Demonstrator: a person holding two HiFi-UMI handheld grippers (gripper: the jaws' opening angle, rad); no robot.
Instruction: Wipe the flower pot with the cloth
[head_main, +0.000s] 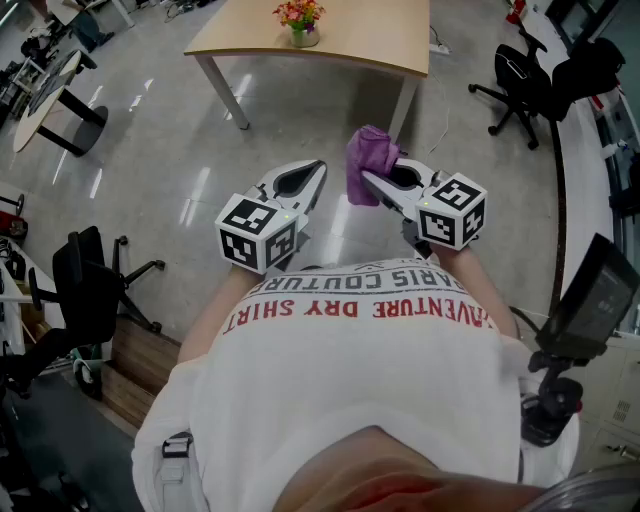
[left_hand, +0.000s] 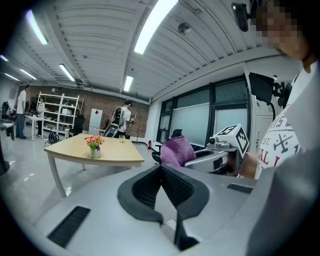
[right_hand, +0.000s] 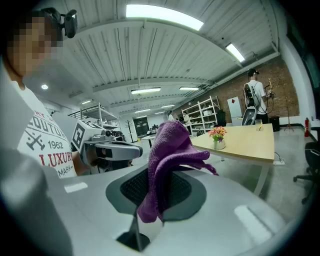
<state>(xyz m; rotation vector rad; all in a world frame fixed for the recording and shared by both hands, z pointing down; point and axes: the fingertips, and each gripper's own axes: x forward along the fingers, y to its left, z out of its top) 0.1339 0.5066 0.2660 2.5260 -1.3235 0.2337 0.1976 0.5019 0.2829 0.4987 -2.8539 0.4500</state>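
Note:
A small flower pot (head_main: 302, 36) with pink and orange flowers stands on a light wooden table (head_main: 350, 40) across the floor, well ahead of both grippers. It also shows in the left gripper view as the flower pot (left_hand: 94, 152) and in the right gripper view as the flower pot (right_hand: 218, 143). My right gripper (head_main: 367, 181) is shut on a purple cloth (head_main: 366, 158), which bunches up above its jaws as the cloth (right_hand: 169, 150). The left gripper (head_main: 318, 168) is held level beside it, its jaws shut together with nothing between them (left_hand: 161, 168).
Black office chairs stand at the far right (head_main: 515, 75) and near left (head_main: 95, 290). A round table (head_main: 45, 95) is at the left and a black device on a stand (head_main: 590, 300) at the right. Two people (left_hand: 122, 117) (right_hand: 255, 97) stand by distant shelves.

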